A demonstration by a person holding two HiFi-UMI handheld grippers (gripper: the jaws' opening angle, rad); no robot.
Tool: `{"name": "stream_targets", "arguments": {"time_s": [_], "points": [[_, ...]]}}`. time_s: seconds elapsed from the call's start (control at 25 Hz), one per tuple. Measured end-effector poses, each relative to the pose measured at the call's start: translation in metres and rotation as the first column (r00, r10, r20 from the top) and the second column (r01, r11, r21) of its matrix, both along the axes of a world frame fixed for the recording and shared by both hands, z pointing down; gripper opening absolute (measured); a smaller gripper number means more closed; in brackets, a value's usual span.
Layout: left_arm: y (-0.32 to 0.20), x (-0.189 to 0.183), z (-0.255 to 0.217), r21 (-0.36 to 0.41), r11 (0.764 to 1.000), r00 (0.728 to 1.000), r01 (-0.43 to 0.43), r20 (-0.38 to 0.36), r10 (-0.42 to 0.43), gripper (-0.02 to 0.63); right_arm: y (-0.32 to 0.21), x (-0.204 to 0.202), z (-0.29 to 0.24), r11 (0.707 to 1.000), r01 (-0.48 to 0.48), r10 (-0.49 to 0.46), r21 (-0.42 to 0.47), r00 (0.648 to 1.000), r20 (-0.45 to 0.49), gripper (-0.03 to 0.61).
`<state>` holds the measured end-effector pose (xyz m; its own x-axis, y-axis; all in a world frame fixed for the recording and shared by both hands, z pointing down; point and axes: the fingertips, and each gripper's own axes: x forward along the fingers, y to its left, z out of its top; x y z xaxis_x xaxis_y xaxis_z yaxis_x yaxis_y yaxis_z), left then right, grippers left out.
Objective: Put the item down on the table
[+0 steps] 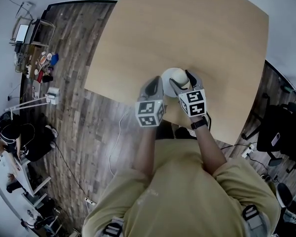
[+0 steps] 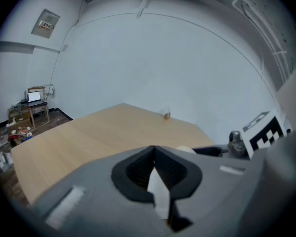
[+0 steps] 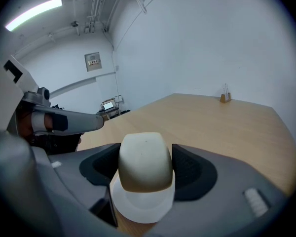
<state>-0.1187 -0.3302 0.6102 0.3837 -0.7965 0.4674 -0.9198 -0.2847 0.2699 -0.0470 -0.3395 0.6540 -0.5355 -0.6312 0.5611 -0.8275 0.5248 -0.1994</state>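
Snugly inside right hand-held gripper (image 3: 146, 151): domed item (image 3: 144, 169)

The left forearm (image 1: 147, 147) and right forearm (image 1: 208, 144) reach forward side by side. The left gripper (image 1: 157, 83) has its jaws closed together. The right gripper (image 1: 184, 83) clamps a cream hat (image 3: 143, 167).
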Motion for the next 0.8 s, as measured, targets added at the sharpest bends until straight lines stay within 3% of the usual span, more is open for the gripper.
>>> {"name": "stream_targets", "arguments": {"time_s": [0.52,0.8], "points": [[-0.013,-0.02,0.042,-0.086,0.996,1.0,0.002,-0.02,-0.004,0.002,0.008,-0.02,0.081,0.988,0.042,-0.059,-0.151,0.992,-0.114,0.328],[-0.019,-0.024,0.054,-0.106,0.994,1.0,-0.002,-0.02,0.0,0.002,0.011,-0.022,0.104,0.981,0.037,-0.065,-0.19,0.987,-0.147,0.328]]}}
